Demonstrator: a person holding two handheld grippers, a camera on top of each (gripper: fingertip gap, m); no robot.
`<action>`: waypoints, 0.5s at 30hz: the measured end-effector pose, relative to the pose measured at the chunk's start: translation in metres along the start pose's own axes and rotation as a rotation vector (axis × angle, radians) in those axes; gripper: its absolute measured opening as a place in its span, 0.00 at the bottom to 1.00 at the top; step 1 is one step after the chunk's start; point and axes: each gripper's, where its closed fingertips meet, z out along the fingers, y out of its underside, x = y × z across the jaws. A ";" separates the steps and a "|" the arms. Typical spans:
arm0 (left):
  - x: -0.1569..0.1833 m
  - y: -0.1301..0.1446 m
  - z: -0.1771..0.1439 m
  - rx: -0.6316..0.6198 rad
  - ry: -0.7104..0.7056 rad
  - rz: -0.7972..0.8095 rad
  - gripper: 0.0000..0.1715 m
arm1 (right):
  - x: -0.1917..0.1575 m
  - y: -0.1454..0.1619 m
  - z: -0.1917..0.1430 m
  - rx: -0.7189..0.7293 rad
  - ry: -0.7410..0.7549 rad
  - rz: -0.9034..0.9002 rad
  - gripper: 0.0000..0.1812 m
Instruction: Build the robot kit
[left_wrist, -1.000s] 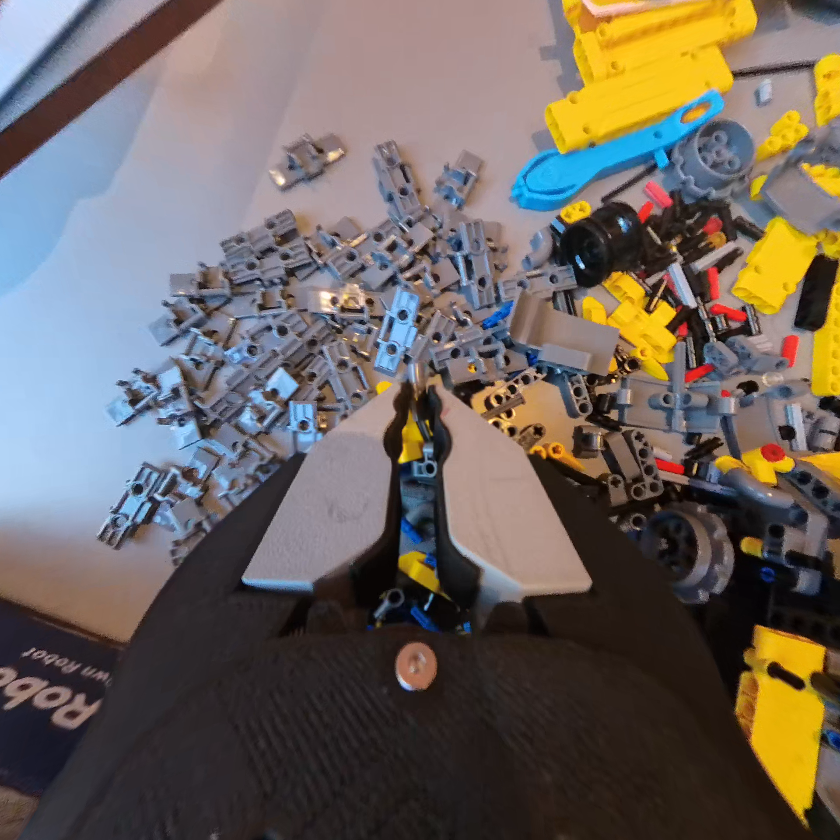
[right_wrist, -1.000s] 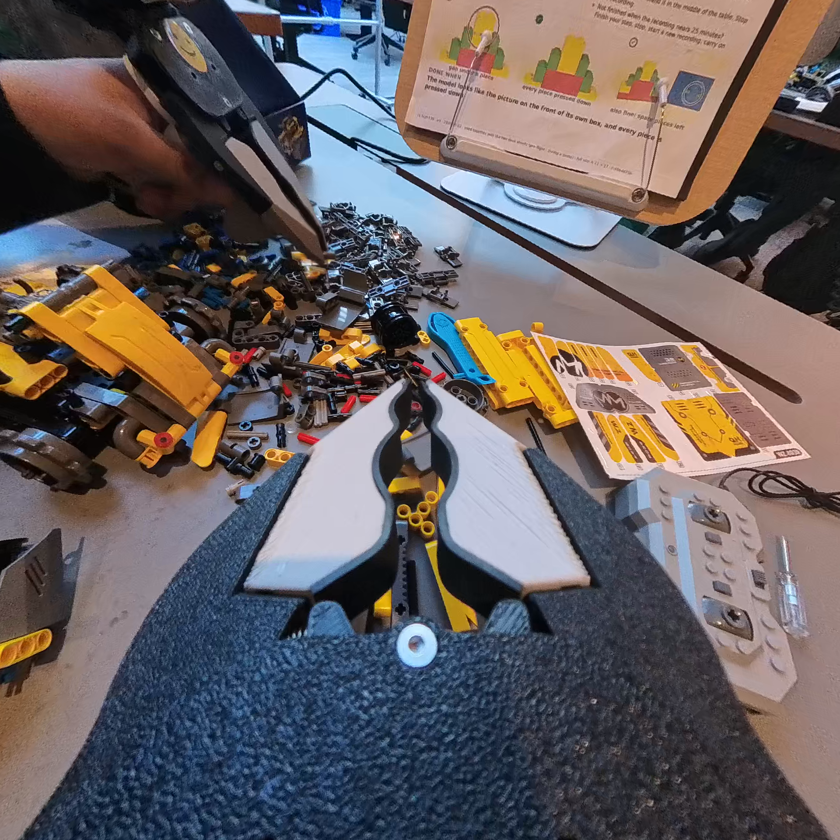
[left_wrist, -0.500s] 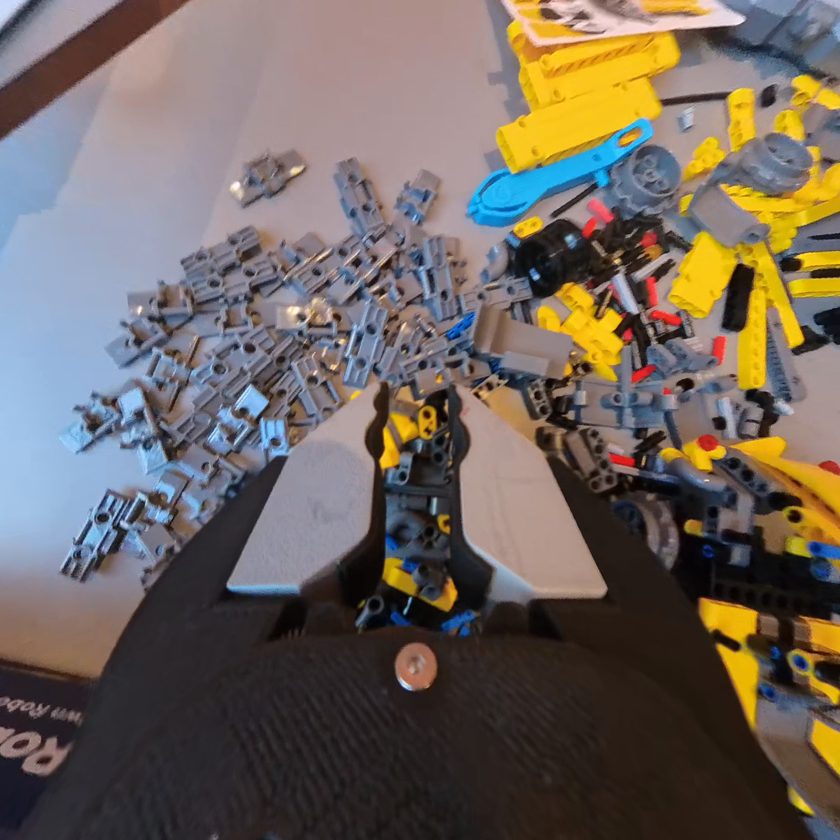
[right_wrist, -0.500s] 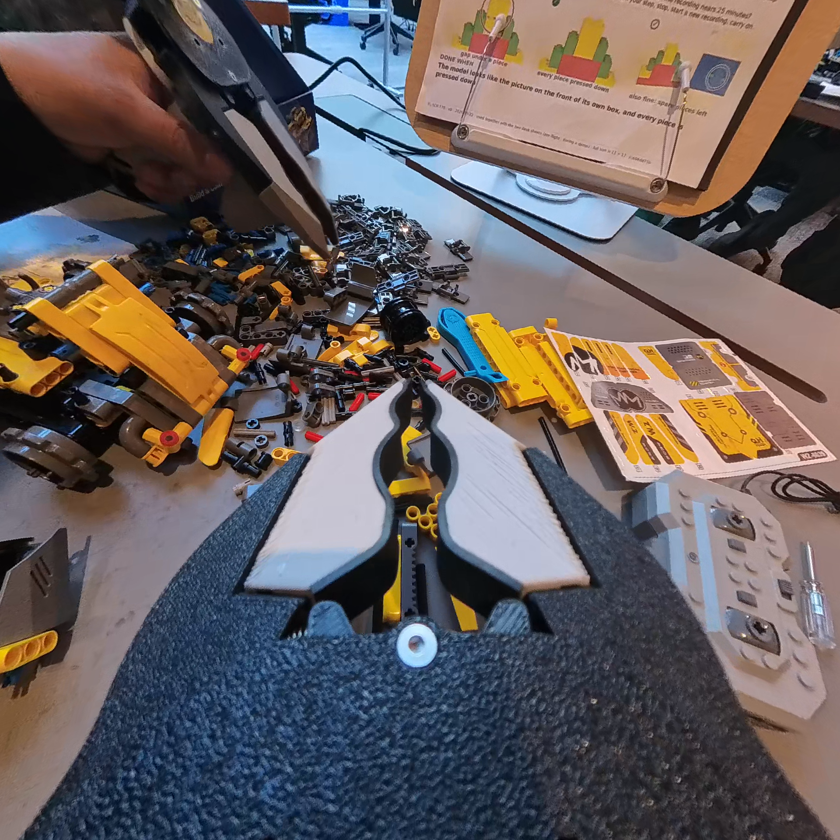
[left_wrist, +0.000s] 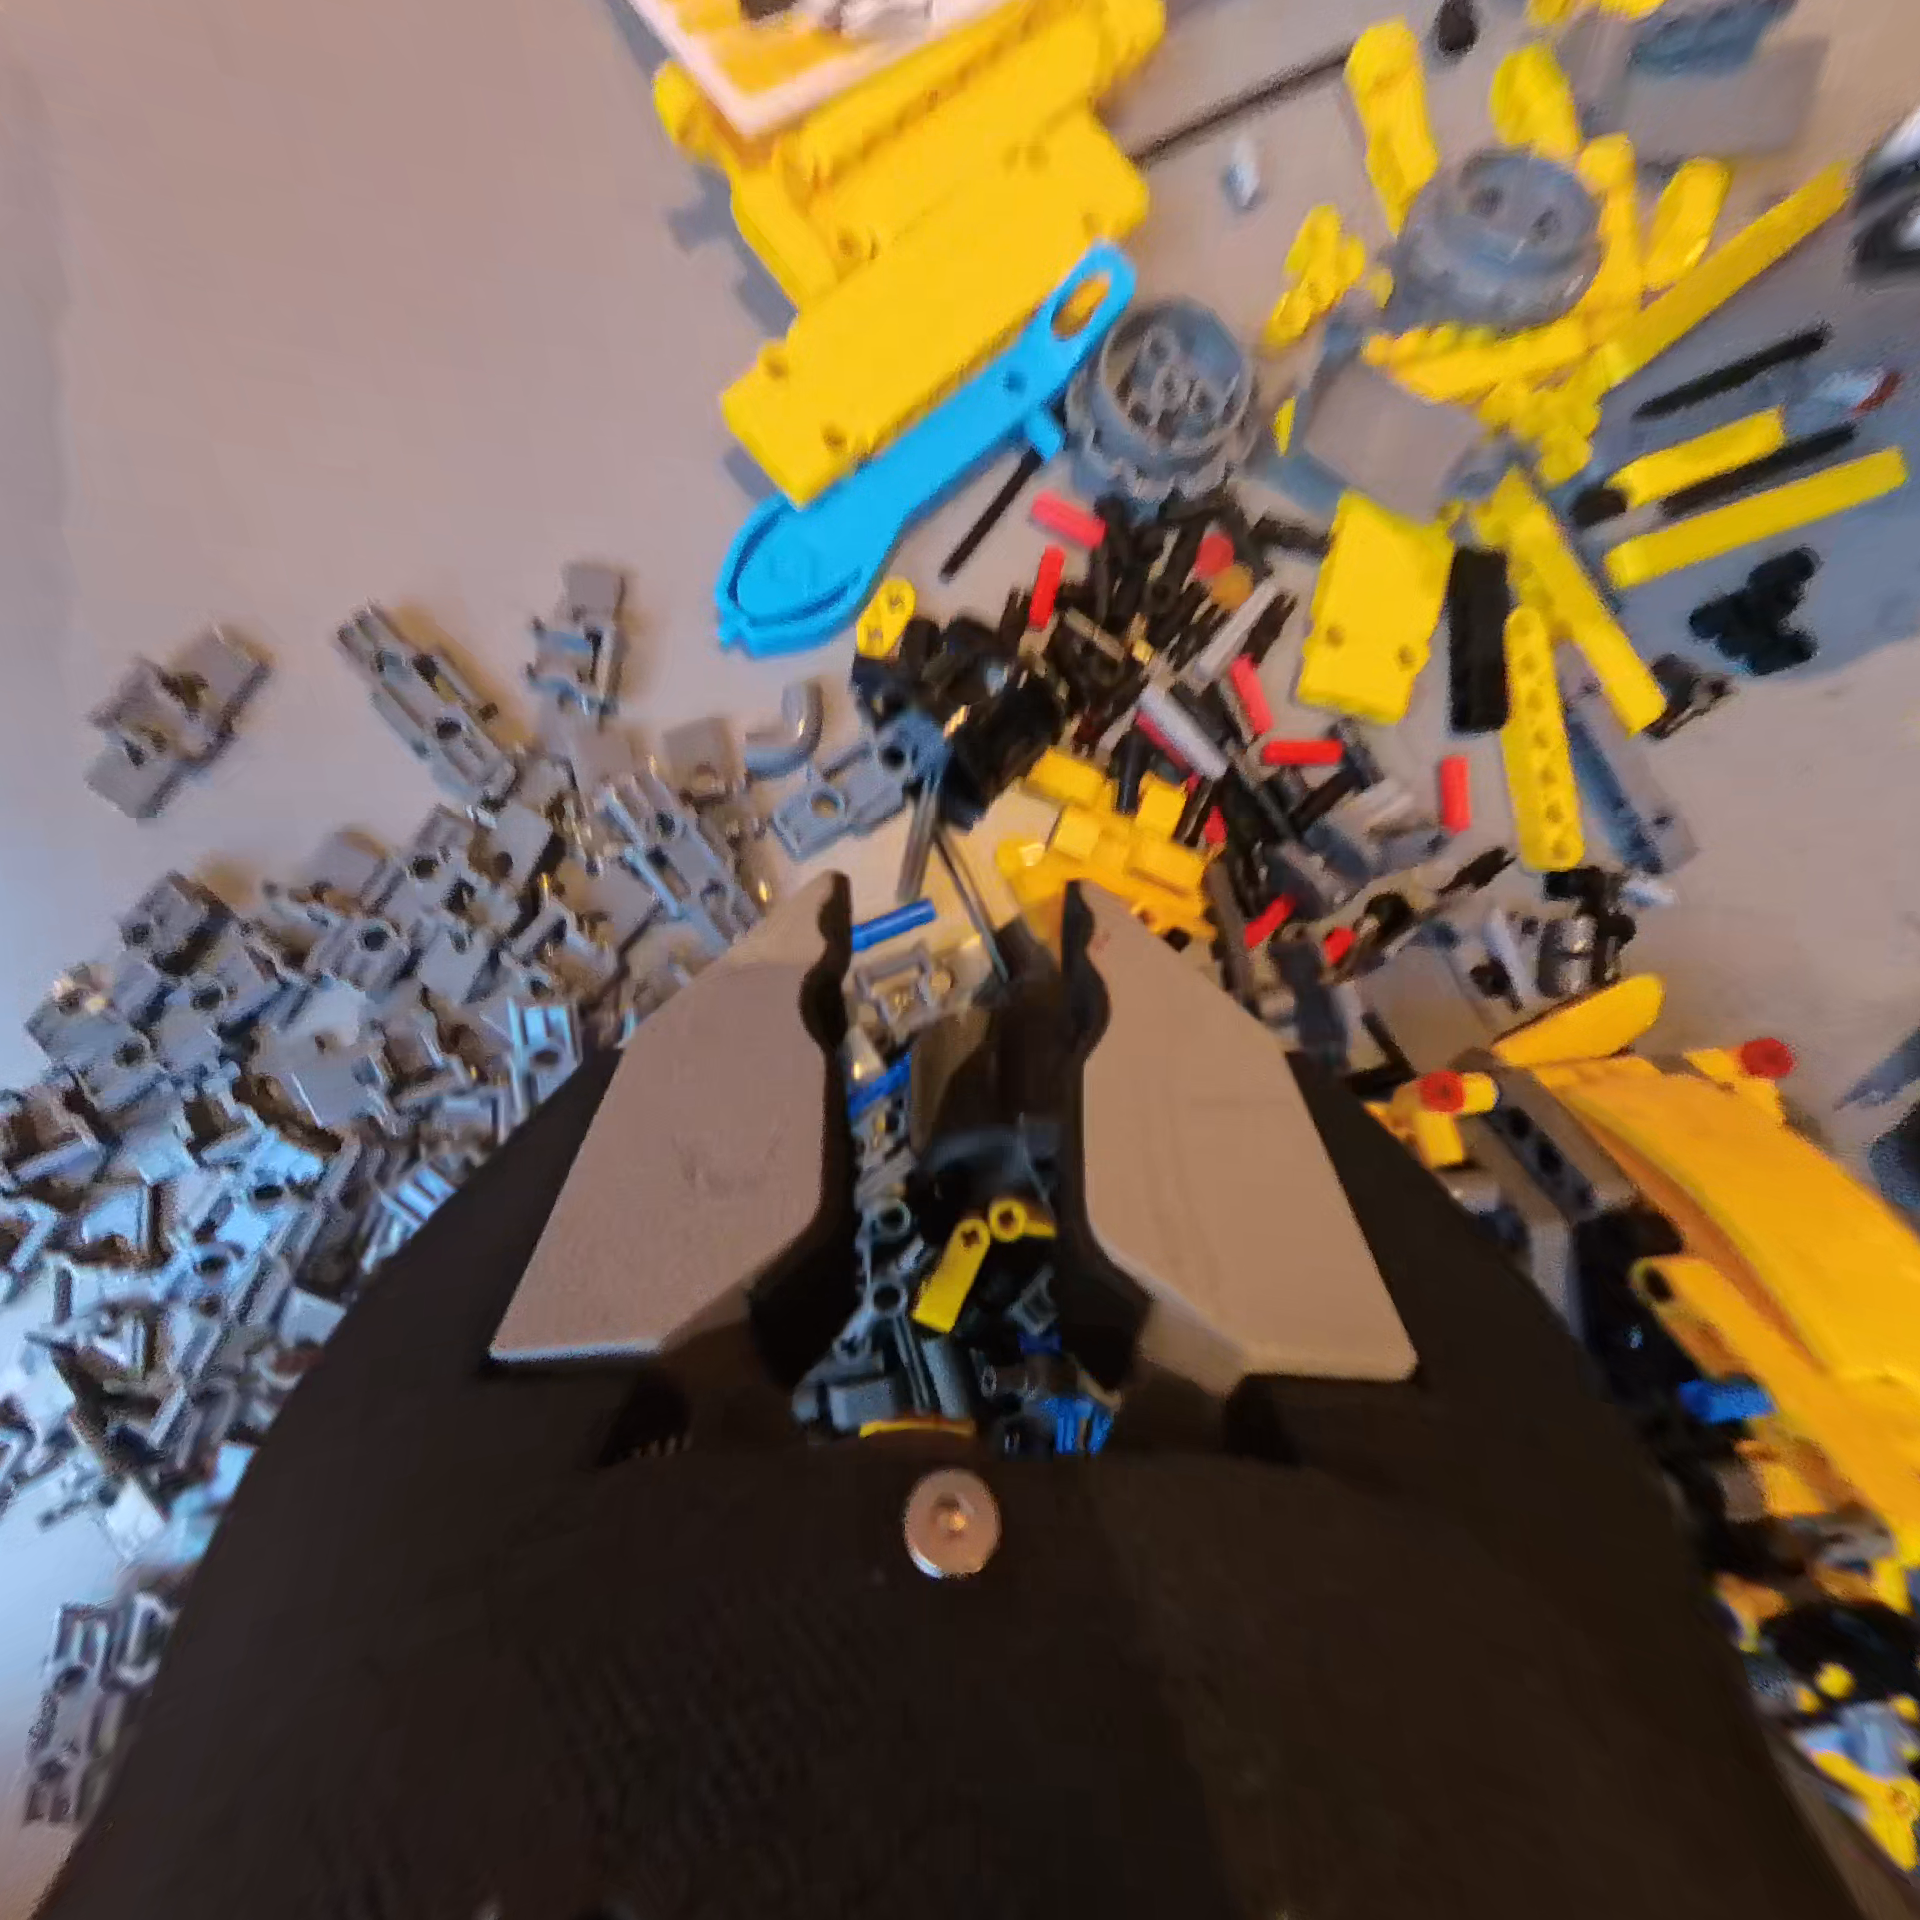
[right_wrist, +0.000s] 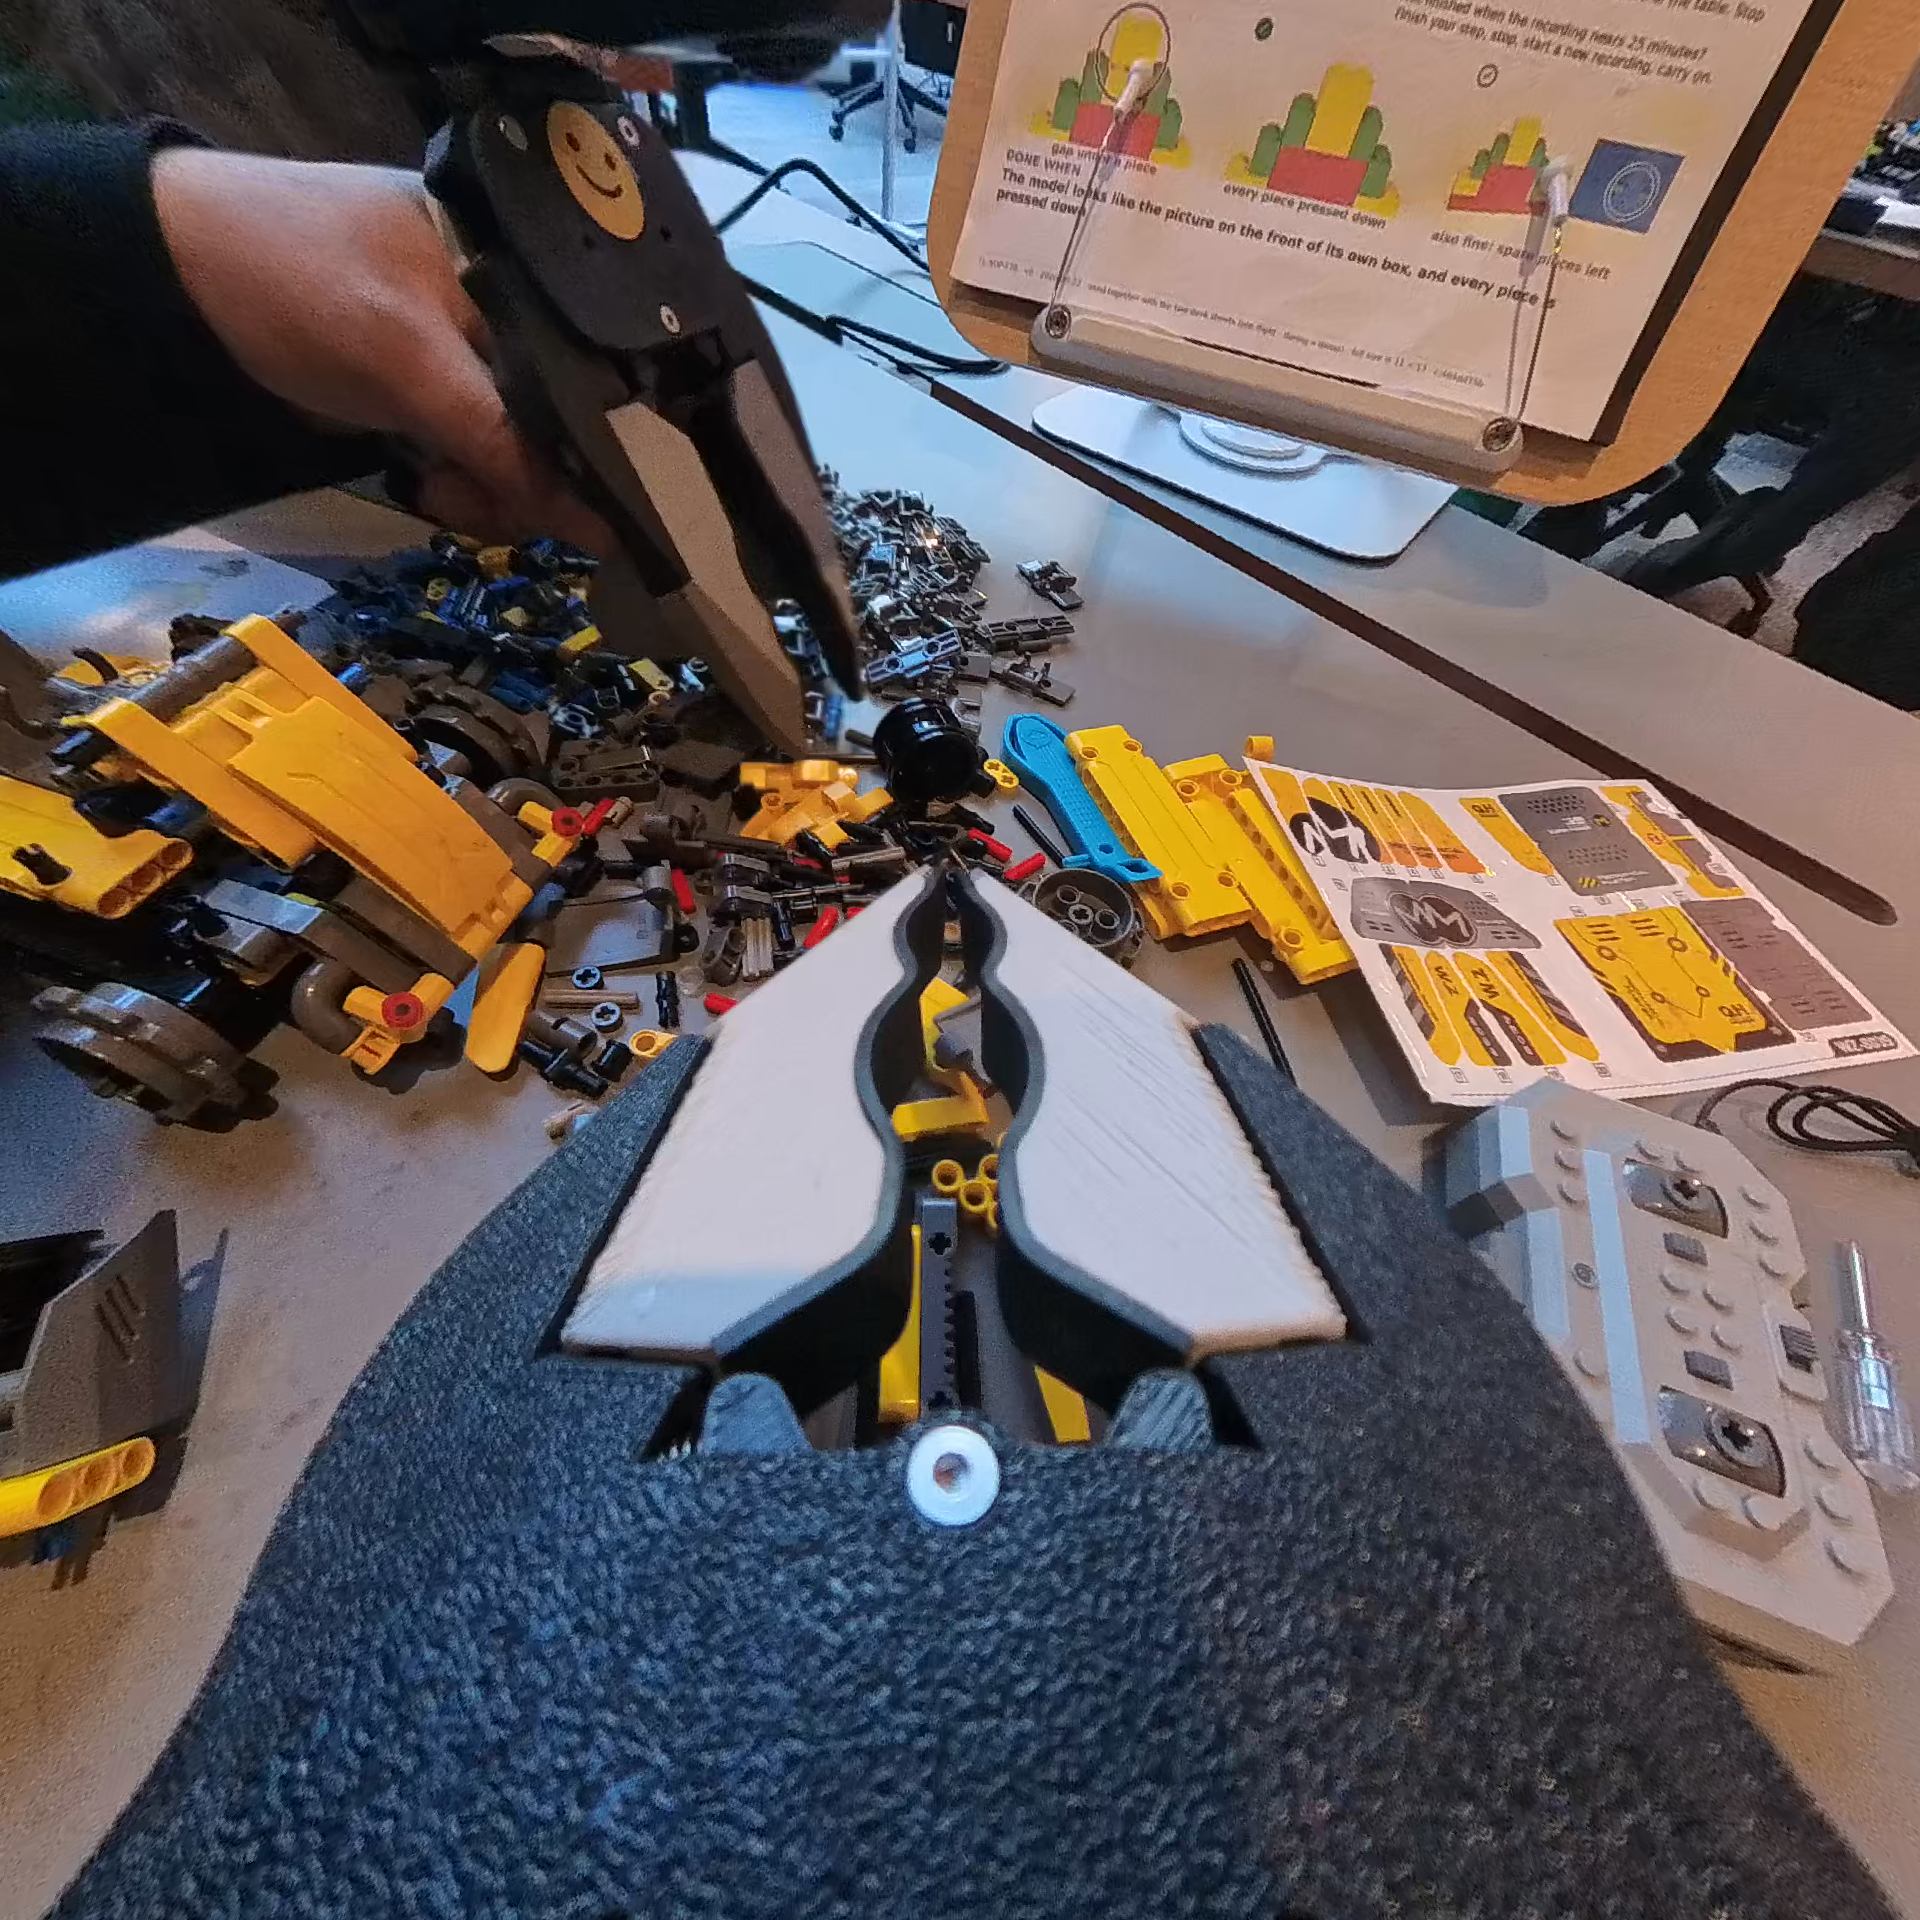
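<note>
My left gripper (left_wrist: 951, 914) is open and low over the loose building pieces. A small blue pin (left_wrist: 891, 920) and a small grey piece (left_wrist: 904, 982) lie between its fingertips, and I cannot tell whether it touches them. A heap of small grey pieces (left_wrist: 312, 1018) lies to its left, and black, red and yellow pins (left_wrist: 1143, 665) lie just ahead. In the right wrist view the left gripper (right_wrist: 821, 712) is held by a hand, tips down on the pile. My right gripper (right_wrist: 951, 883) is shut and empty above the table, behind the pin pile.
A part-built yellow vehicle (right_wrist: 291, 790) stands at the left. A blue tool (right_wrist: 1070, 810), yellow panels (right_wrist: 1195, 831), a sticker sheet (right_wrist: 1558, 914), a grey battery box (right_wrist: 1662, 1351) and a small screwdriver (right_wrist: 1870, 1382) lie to the right. A board on a stand (right_wrist: 1351, 208) is behind. There is about 15 cm between the tips of the two grippers. To reach the small screwdriver (right_wrist: 1870, 1382) in a straight line is about 25 cm for my right fingers, about 30 cm for my left.
My left gripper has opened from shut and moved right, off the grey heap toward the mixed pins. My right gripper has hardly moved and stays shut.
</note>
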 end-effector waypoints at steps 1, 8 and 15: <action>0.003 -0.011 -0.001 0.022 0.019 0.000 0.24 | -0.001 -0.002 -0.001 0.008 -0.004 0.003 0.01; -0.004 -0.040 0.025 -0.067 0.022 -0.008 0.18 | -0.003 -0.013 -0.012 0.047 -0.003 -0.024 0.01; -0.006 -0.029 -0.015 -0.046 -0.041 -0.052 0.22 | -0.003 -0.020 -0.021 0.086 0.001 -0.022 0.00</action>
